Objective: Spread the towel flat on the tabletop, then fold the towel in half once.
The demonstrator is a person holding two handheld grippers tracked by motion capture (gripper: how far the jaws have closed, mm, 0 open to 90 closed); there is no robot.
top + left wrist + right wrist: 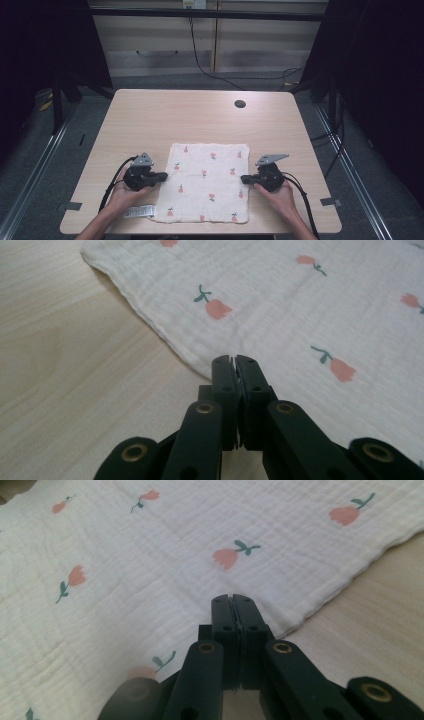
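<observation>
Both grippers pinching cloth edges on table

Left gripper (162, 176) and right gripper (245, 178) are closing tight on opposite side edges of the tulip-print cloth (207, 180) lying flat between them on the table (200, 115), likely readying a lift or fold.

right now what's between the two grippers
The white cloth with pink flowers lies flat between the left gripper and the right gripper, as the high view shows; each sits at a side edge.

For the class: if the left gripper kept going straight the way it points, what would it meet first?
The left gripper, jaws shut, sits at the edge of the white muslin cloth with pink flowers; it would probably meet that cloth first.
</observation>
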